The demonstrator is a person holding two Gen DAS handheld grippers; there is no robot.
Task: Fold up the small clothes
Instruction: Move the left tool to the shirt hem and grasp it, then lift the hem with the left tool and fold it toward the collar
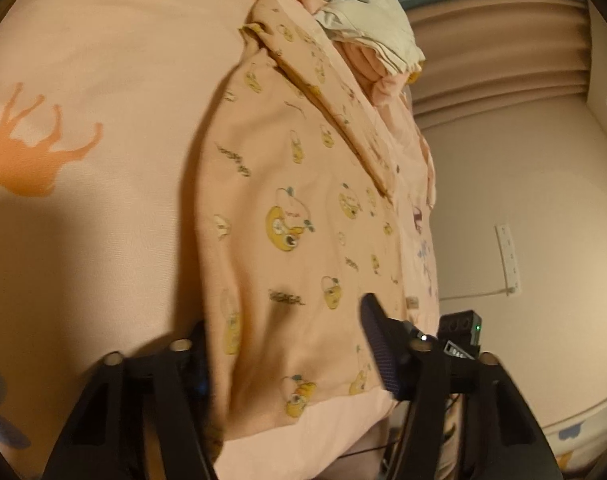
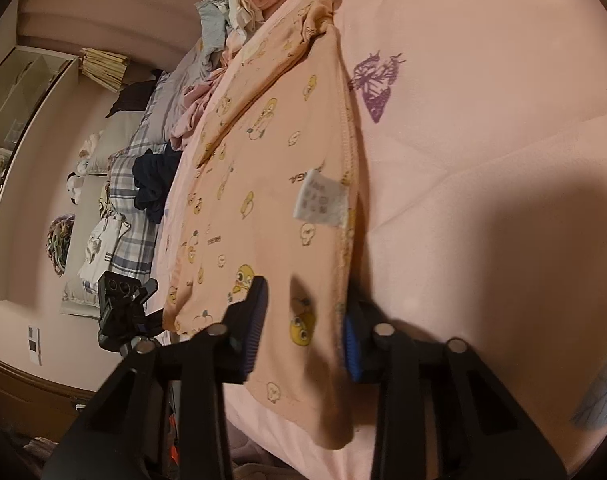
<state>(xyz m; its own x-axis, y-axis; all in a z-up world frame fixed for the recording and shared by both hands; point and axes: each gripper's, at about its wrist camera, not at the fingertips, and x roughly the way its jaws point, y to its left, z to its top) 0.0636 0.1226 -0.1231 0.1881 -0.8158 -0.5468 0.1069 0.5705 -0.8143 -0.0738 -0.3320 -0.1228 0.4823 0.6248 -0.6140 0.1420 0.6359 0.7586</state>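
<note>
Because small clothes are easiest to fold on something wide and soft, the pink bed cover [image 1: 103, 32] is used as the work place. It is printed with an orange animal shape [image 1: 31, 152] on one side and a purple butterfly [image 2: 375, 80] on the other.

Spread flat on it is the peach shirt with yellow ducks [image 1: 303, 200], the thing being folded. One long side is already laid over the middle, so the shirt is made narrower. Its near hem hangs a little over the edge of the bed, so that it can be reached.

At the far end, a pile of other clothes [image 1: 367, 20] is kept out of the way.

A white care label [image 2: 321, 200] is seen at the side seam, so the shirt is perhaps turned inside out.

The left gripper [image 1: 287, 344] is set around one near corner of the hem. Its jaws are half shut, but it cannot be told whether the cloth is pinched. The right gripper [image 2: 303, 328] is clamped on the other corner, with the cloth pressed between its blue pads, so both corners can be lifted together.
</note>
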